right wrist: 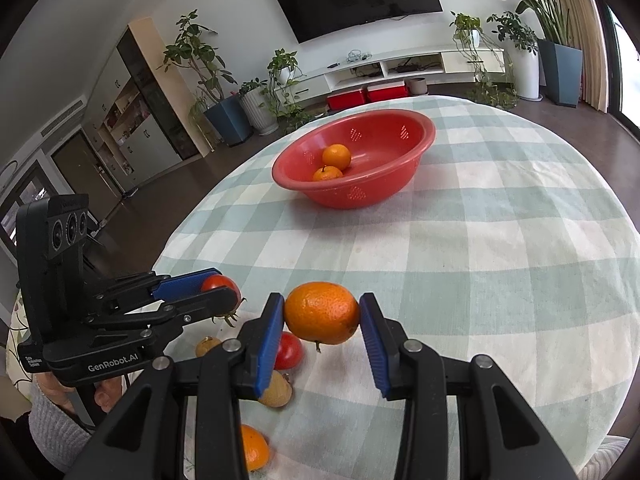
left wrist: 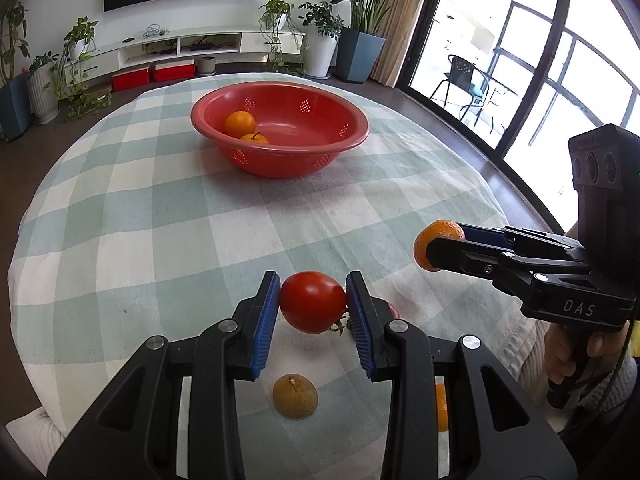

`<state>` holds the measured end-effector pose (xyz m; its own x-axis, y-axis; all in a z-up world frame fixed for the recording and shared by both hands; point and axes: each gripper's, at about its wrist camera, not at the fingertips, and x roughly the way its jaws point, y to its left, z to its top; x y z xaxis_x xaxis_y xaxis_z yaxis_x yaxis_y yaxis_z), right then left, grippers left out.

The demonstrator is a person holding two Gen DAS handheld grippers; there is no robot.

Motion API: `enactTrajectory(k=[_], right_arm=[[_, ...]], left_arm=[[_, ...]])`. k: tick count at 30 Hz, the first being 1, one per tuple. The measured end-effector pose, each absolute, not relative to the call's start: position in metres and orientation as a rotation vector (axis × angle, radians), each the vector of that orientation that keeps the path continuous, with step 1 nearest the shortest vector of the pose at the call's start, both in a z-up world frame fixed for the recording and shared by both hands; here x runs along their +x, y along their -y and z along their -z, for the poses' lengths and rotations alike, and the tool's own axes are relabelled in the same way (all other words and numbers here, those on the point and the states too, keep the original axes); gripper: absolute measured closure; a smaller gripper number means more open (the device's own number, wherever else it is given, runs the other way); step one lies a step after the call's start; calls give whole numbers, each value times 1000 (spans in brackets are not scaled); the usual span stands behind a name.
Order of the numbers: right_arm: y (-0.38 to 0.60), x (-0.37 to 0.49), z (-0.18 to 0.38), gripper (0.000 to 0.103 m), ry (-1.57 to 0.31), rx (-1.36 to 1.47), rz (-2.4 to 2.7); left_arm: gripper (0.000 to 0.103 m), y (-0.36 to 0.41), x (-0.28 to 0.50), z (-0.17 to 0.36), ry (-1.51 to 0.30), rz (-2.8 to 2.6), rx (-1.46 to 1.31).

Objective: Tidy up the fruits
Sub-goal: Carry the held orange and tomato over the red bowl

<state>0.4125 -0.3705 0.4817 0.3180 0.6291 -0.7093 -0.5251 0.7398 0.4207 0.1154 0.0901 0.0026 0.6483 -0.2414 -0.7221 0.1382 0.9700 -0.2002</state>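
The left gripper (left wrist: 313, 307) squeezes a round red tomato (left wrist: 312, 301) between its blue pads, up off the checked green and white tablecloth (left wrist: 160, 216). The right gripper (right wrist: 322, 316) squeezes a bumpy orange (right wrist: 322, 313) the same way. The red plastic bowl (left wrist: 280, 96) with two small oranges (left wrist: 240, 123) sits well apart, near the far table edge, with wide bare cloth between. A brown round fruit (left wrist: 295, 395) lies under the left gripper.
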Motion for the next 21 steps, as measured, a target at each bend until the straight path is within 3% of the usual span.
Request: enactTrajectory(k=[21], right_arm=[[362, 430, -490, 61, -986, 122, -768]], left_arm=[[71, -97, 133, -10, -825, 222, -146]])
